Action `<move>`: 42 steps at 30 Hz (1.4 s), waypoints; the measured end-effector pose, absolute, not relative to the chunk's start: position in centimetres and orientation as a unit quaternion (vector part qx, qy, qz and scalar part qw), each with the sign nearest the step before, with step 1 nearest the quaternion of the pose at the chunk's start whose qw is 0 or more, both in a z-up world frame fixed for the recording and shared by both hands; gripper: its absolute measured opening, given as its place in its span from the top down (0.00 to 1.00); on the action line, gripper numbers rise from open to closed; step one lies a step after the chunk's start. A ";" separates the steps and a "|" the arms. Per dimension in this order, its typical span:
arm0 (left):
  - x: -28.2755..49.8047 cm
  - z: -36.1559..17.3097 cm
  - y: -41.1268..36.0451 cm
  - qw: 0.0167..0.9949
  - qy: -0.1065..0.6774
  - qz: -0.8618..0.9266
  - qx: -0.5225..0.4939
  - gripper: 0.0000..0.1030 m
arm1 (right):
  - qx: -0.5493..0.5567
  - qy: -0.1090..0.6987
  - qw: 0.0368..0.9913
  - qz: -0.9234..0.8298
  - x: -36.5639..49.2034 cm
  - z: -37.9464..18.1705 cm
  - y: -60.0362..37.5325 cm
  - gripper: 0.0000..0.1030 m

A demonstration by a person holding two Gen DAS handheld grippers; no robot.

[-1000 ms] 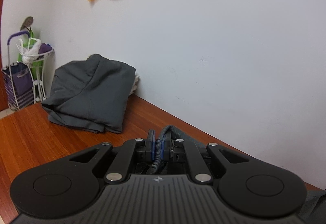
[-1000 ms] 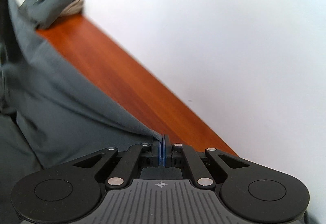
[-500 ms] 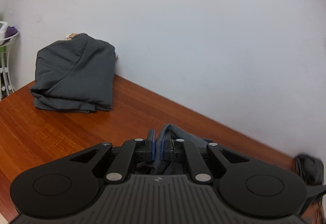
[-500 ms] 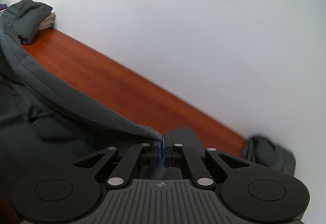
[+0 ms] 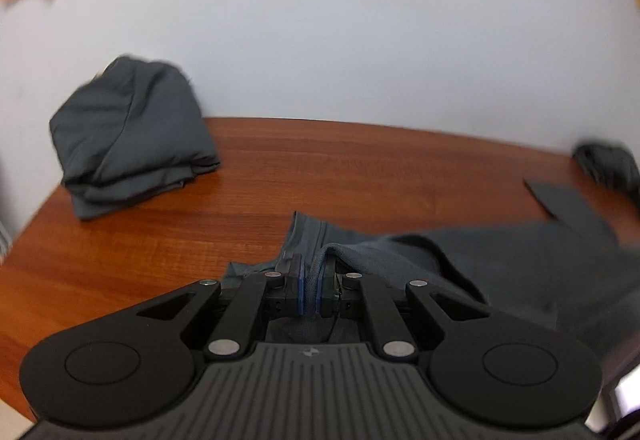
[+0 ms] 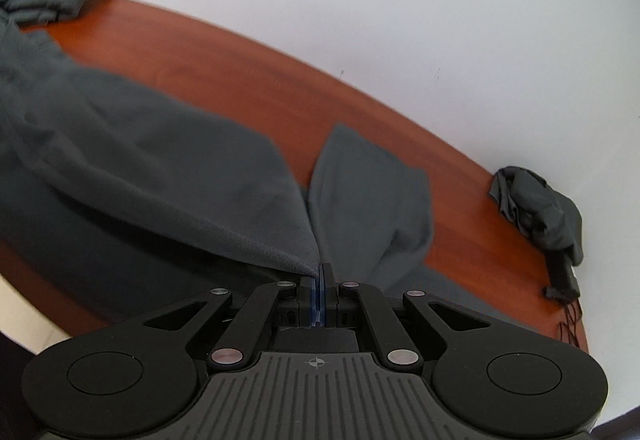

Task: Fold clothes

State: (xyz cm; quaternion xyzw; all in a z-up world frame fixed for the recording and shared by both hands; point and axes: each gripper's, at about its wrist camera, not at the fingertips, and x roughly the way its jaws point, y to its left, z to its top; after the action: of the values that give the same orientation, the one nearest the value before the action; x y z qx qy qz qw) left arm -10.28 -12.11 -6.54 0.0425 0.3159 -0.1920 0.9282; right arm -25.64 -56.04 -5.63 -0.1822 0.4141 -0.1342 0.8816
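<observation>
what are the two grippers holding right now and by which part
Both hold the dark grey garment: the left gripper pinches a thick hemmed edge, the right gripper a corner of its hem.

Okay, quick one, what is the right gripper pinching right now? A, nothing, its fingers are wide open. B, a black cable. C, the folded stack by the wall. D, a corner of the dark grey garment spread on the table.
D: the right gripper is shut on a hemmed corner of the dark grey garment lying across the wooden table.
</observation>
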 end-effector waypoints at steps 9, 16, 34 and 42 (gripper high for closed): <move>-13.1 -11.2 -11.2 0.907 0.348 -0.205 0.124 0.91 | -0.231 0.449 0.857 -0.106 -27.3 -9.1 -54.4 0.96; -13.2 -13.3 -9.5 0.891 0.401 -0.194 0.093 0.75 | -0.178 0.467 0.861 -0.090 -27.2 -8.8 -55.0 0.91; -8.1 -8.0 -5.0 0.903 0.412 -0.118 -0.035 0.58 | -0.035 0.410 0.911 -0.037 -23.6 -2.8 -51.6 0.41; -3.1 -9.0 -4.0 0.883 0.433 -0.174 -0.038 0.58 | -0.004 0.385 0.921 -0.057 -22.2 -2.3 -46.7 0.41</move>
State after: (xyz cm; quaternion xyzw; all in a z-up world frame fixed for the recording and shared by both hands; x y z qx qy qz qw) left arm -3.09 -3.97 -9.02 -0.0377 0.4334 -0.1745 0.8833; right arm -22.16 -46.74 -2.30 -0.0044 0.3855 -0.0573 0.9209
